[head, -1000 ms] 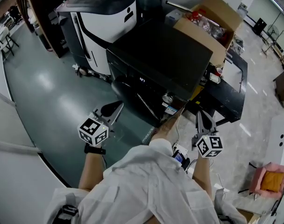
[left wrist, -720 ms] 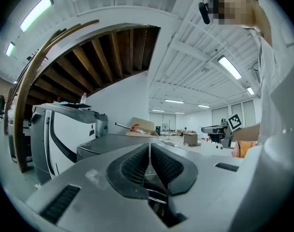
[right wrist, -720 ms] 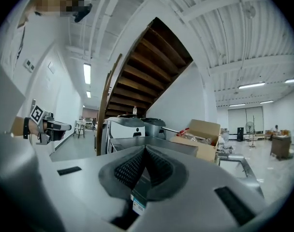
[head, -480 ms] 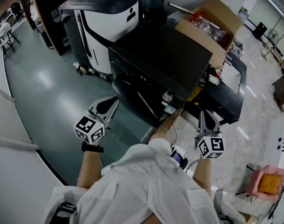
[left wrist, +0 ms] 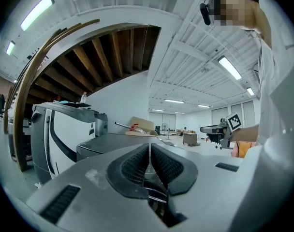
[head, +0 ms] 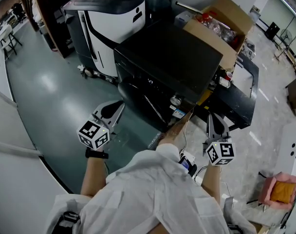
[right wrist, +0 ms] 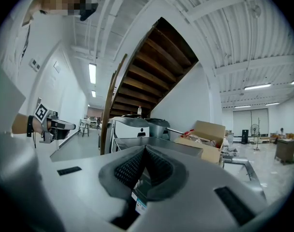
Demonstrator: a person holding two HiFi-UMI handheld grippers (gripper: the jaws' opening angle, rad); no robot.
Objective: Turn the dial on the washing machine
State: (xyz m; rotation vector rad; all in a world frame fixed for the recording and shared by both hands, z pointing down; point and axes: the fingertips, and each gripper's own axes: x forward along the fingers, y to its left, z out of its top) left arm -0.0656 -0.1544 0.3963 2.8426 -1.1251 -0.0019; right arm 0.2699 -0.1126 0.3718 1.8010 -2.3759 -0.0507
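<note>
Open floor (head: 55,96) before washing machine (head: 167,57), copier (head: 106,21) at its left, cardboard box (head: 218,21) at its far right corner

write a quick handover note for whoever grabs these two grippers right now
Left gripper: jaws together, empty, held in the air off the front left of the washing machine, touching nothing.
Right gripper: jaws together, empty, held short of the machine's front right corner.
Dial: silver knob on the black front panel, toward its right end; neither gripper is on it.
Done: nothing on the dial yet.
Left: open a gripper, close it on the dial, then turn it. The right gripper looks nearer, so it is probably the one to use.
</note>
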